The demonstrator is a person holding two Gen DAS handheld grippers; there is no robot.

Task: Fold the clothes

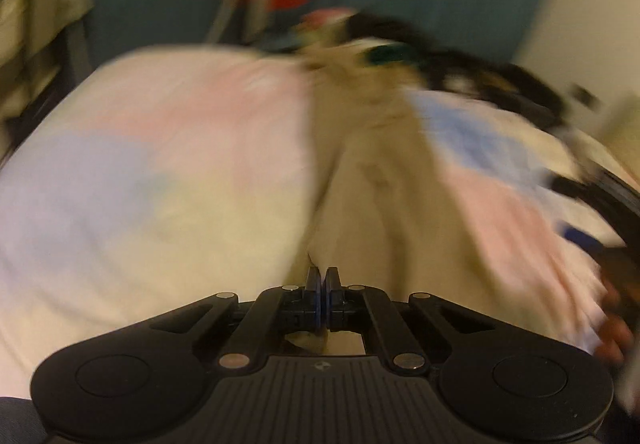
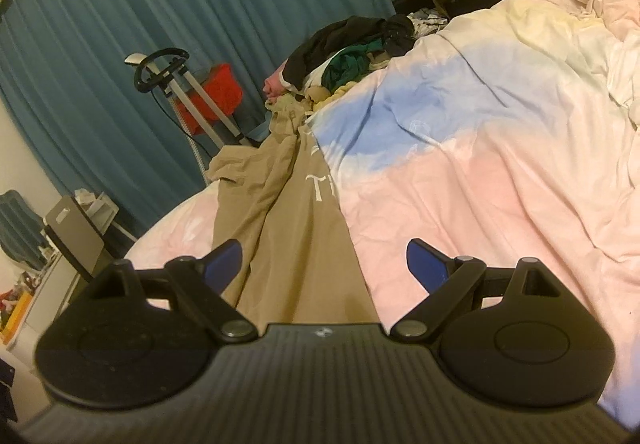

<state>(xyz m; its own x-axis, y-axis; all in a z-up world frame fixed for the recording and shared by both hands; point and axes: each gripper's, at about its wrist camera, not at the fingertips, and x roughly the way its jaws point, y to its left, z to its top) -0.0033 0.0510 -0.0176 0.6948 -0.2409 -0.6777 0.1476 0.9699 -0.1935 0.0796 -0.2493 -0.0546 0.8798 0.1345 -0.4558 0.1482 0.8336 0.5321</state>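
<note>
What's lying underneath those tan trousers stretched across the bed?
The tan trousers lie on a pastel duvet, pink, blue and cream, which shows on both sides. What the duvet looks like directly beneath the cloth is covered. The far end runs into a clothes pile.

- Bedroom in a home: a bed under a pastel duvet [image 2: 480, 172]
- Teal curtains [image 2: 200, 4] behind
- Clothes pile [image 2: 352, 44] heaped on the bed
- Garment steamer [image 2: 188, 92] by the curtains
</note>
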